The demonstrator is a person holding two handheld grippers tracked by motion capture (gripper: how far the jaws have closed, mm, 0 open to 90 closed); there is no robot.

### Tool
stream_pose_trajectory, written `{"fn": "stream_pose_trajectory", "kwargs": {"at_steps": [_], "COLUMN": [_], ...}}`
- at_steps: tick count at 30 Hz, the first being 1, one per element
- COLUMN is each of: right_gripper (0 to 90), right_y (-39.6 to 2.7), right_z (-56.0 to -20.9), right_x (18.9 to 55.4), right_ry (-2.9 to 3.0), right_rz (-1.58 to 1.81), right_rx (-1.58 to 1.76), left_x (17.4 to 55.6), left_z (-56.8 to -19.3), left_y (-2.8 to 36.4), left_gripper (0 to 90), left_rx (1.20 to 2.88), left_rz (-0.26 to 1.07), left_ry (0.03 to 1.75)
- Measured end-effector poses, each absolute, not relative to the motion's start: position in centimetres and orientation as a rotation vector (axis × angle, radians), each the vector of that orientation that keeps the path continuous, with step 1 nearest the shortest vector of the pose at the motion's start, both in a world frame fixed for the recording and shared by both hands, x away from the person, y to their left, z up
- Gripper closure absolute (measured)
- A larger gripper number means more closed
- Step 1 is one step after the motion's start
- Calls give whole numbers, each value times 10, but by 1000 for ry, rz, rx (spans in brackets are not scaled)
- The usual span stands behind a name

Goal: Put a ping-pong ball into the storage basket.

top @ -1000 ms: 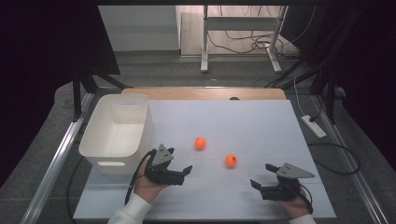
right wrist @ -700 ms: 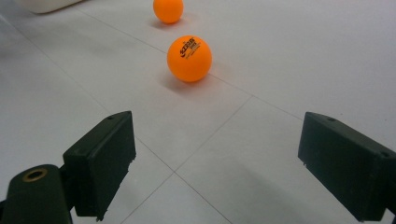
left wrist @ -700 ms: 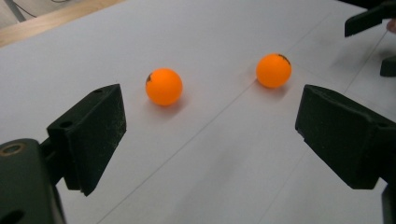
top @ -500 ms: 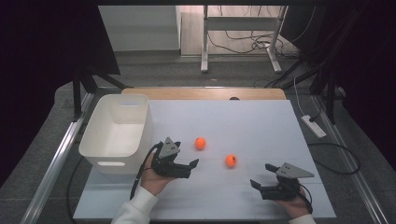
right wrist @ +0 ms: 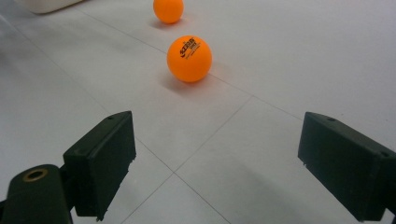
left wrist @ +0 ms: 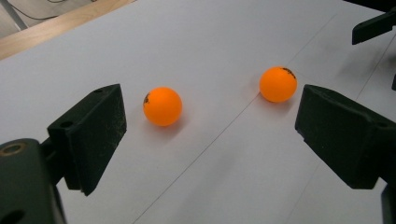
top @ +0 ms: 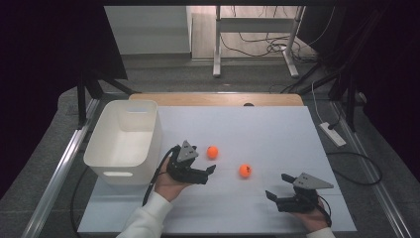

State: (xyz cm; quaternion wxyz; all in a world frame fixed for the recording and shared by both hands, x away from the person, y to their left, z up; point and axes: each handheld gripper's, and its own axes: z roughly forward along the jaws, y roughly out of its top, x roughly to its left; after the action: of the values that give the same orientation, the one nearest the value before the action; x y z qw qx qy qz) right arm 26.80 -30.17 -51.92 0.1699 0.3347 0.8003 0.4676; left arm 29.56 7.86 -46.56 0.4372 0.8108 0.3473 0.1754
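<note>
Two orange balls lie on the white table: one (top: 212, 151) near the middle, the other (top: 245, 170) a little nearer and to its right. My left gripper (top: 208, 174) stands open just left of them, pointing right. Its own view has the nearer ball (left wrist: 162, 106) and the farther ball (left wrist: 278, 84) both ahead of the left gripper (left wrist: 210, 121), with nothing between the jaws. My right gripper (top: 277, 187) rests open at the front right, pointing left. Ahead of the right gripper (right wrist: 215, 140) sits the printed ball (right wrist: 189, 58), and the other ball (right wrist: 168, 10) lies beyond it.
A white plastic bin (top: 104, 148) stands on the table's left side, close behind my left hand. A wooden strip (top: 218, 99) runs along the far edge. A power strip (top: 333, 134) and cables lie off the right edge.
My left gripper has moved forward and right, up close to the two balls. The right gripper and both balls have stayed put.
</note>
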Motion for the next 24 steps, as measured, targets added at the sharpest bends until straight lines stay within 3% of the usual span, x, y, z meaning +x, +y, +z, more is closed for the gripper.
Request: {"fn": "stream_pose_trajectory", "kwargs": {"at_steps": [24], "right_gripper": [109], "right_y": [-303], "right_z": [-519], "right_x": [268], "right_ry": [2269], "right_rz": [1332], "right_rx": [950], "left_x": [324], "left_z": [-462], "left_y": [65], "left_gripper": [98], "left_rx": [2036], "left_rz": [412], "left_ry": [884]}}
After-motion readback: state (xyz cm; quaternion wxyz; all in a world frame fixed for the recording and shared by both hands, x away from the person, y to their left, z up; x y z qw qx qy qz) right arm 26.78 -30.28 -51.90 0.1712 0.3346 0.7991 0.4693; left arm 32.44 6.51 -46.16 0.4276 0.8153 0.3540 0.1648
